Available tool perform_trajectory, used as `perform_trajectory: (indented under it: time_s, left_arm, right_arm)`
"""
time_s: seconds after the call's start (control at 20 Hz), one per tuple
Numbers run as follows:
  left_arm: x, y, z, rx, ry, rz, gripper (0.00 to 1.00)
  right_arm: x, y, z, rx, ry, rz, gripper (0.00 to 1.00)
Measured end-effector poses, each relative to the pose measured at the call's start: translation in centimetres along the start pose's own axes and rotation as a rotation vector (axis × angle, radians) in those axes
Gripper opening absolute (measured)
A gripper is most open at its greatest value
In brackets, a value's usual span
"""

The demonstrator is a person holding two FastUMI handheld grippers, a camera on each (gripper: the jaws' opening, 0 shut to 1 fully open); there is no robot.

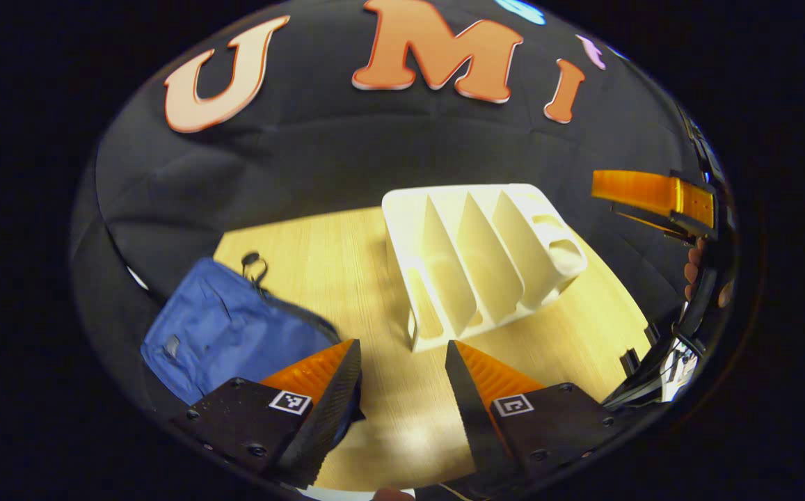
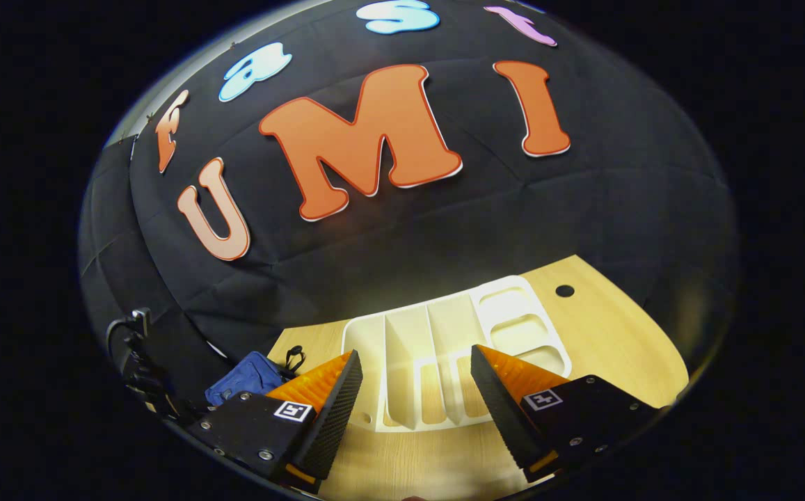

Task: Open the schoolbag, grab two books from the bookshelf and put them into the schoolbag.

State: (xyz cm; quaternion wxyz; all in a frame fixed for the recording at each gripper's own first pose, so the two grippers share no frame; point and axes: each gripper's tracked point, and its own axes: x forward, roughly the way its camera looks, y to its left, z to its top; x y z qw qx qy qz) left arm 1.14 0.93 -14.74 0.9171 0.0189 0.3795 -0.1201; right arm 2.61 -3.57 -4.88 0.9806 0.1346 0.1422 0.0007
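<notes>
Over the wooden table [image 1: 346, 278], the white bookshelf [image 1: 479, 264] stands with its slots bare — the blue schoolbag [image 1: 228, 334] lies flat to its left. My left gripper [image 1: 402, 376] and right gripper [image 2: 416, 383] hover above, jaws wide, holding nothing.

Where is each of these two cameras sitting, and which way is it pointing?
Left gripper view: rides on the left hand-held gripper, looking down over the wooden table at the white bookshelf and blue schoolbag; its own open fingers show below, and the other gripper with a person's fingers at far right.
Right gripper view: rides on the right hand-held gripper, higher up, facing the booth's wall; its own open fingers show below.
Both share the bookshelf, schoolbag and table.
</notes>
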Motion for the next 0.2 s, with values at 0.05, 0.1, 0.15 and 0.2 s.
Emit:
perform_trajectory:
  time_s: [0.05,0.1,0.15,0.2]
  left_arm:
    - [-0.5,-0.5,1.6,0.012,-0.063,0.011,0.82]
    - [-0.9,-0.9,3.2,0.018,-0.121,0.025,0.87]
    - [-1.8,-1.0,4.5,0.028,-0.175,0.045,0.87]
    - [-2.3,-1.2,5.8,0.035,-0.226,0.066,0.87]
  right_arm:
    - [-0.4,-0.1,0.6,-0.011,-0.022,-0.004,0.94]
    - [-0.8,-0.2,1.2,-0.021,-0.047,-0.008,0.94]
    - [-1.1,-0.2,1.6,-0.032,-0.071,-0.010,0.94]
    - [-1.4,-0.2,2.1,-0.046,-0.098,-0.016,0.94]
